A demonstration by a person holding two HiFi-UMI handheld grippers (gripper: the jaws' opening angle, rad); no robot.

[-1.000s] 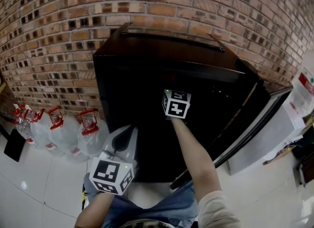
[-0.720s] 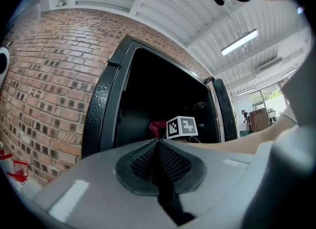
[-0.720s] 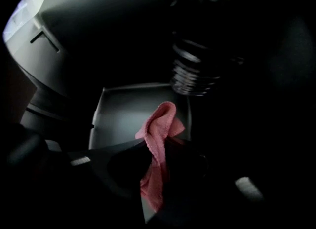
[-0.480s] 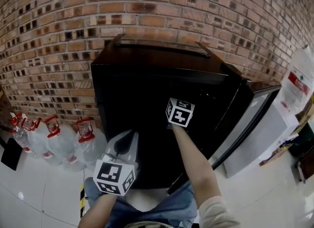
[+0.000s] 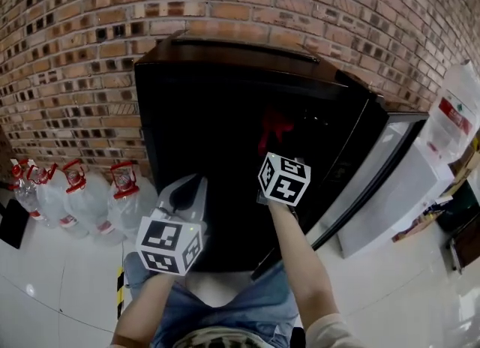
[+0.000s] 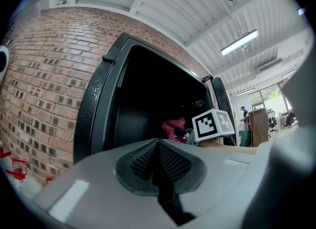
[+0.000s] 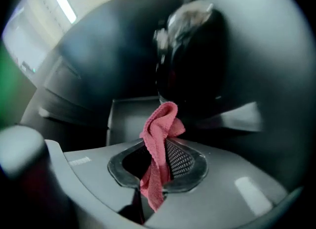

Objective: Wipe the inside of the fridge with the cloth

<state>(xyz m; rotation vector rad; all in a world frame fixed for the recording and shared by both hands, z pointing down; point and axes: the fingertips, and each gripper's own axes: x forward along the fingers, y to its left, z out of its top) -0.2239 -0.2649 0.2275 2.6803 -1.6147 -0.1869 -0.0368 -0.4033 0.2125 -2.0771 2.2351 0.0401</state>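
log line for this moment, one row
right tongs: shut on pink cloth, inside fridge | left tongs: shut, empty, outside fridge | door: open

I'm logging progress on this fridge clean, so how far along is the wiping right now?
Done: the black fridge has its door open and the right gripper is shut on the pink cloth. In hand: that gripper holds the cloth inside the dark interior. Left: the wiping itself; no wiped surface can be made out. The left gripper is shut and empty outside.
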